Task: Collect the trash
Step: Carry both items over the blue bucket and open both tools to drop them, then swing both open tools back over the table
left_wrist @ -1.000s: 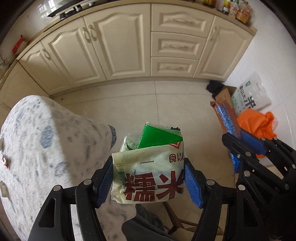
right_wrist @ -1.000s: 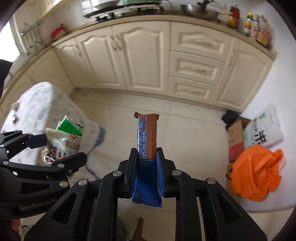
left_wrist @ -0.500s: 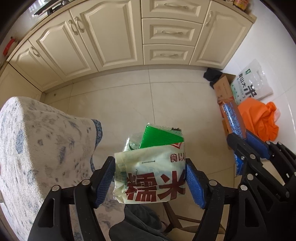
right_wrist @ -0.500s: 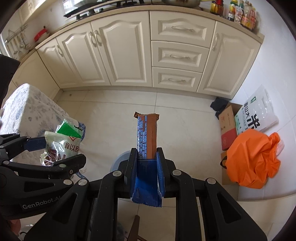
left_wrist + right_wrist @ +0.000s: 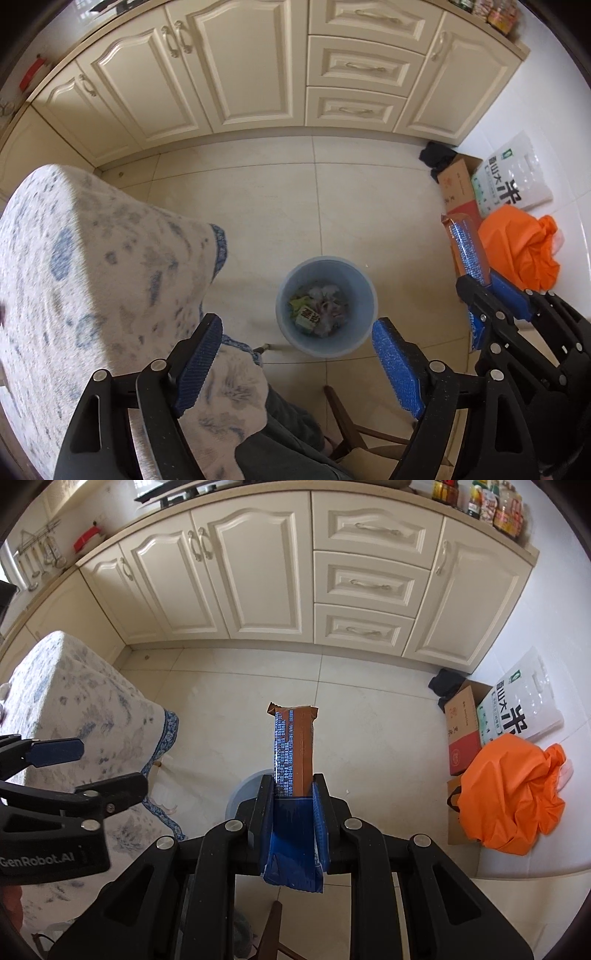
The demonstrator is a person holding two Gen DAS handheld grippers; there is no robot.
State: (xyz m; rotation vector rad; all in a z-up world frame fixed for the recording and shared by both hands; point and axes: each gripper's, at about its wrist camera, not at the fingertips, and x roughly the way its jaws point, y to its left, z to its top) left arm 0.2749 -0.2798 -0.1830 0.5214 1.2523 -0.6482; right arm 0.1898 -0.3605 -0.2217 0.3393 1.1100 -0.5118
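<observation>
I see cream cabinets (image 5: 258, 70) far, floral tablecloth (image 5: 92, 266) left — orange bag (image 5: 513, 790), cardboard box (image 5: 461, 734), rice sack (image 5: 521, 705) right.

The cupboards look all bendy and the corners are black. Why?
Left wrist view: the fisheye lens curves the cupboards and darkens the corners; the tablecloth looks smeared. Right wrist view: same curving, but the wrapper in the right gripper is sharp.

Home kitchen: cream cabinets (image 5: 258, 572), hob (image 5: 177, 494)

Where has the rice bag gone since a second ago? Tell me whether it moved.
Yes. It left the left claw, whose jaws have just been opening, and lies down in the blue bin.
</observation>
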